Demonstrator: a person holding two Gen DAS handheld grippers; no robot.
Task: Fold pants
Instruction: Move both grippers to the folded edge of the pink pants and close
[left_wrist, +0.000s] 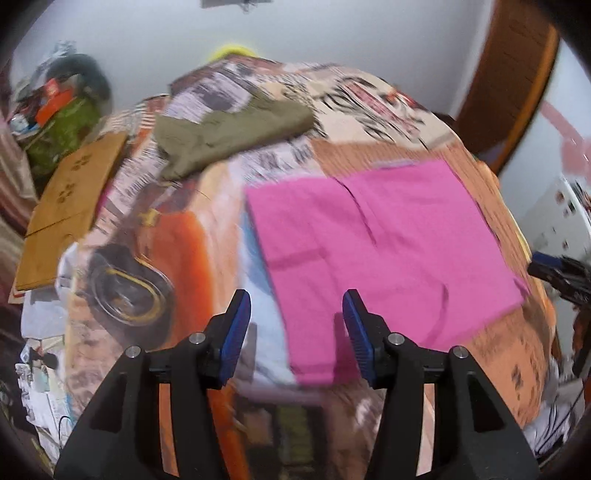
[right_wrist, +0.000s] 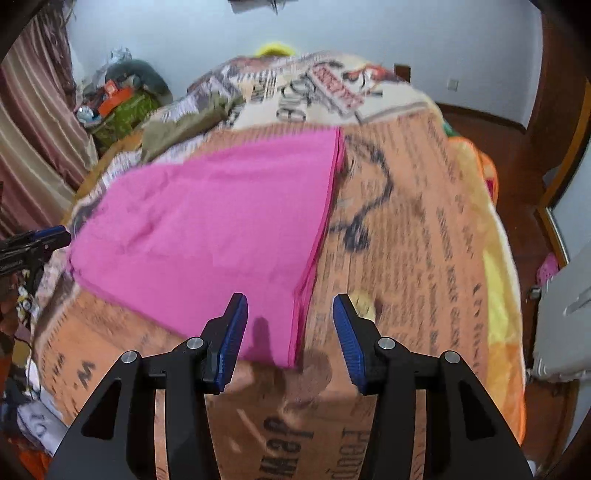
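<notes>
The left gripper (left_wrist: 296, 332) hangs with blue pads apart and nothing between them, over the near left corner of the bright pink folded cotton pants (left_wrist: 376, 243); the cloth runs ahead and to its right across the printed bedspread (left_wrist: 155, 236). The right gripper (right_wrist: 290, 334), likewise gaping and empty, sits above the near right corner (right_wrist: 291, 354), cloth stretching ahead-left. Both look equally near; the long axis seems to run between them.

The printed bedspread (right_wrist: 424, 229) lies bare to the right of the pink pants (right_wrist: 207, 221) in the right wrist view, leaving open room there. In the left wrist view, an olive garment (left_wrist: 229, 136) sits at upper centre and a cardboard sheet (left_wrist: 70, 206) at left. Clutter (left_wrist: 62, 110) piles at upper left.
</notes>
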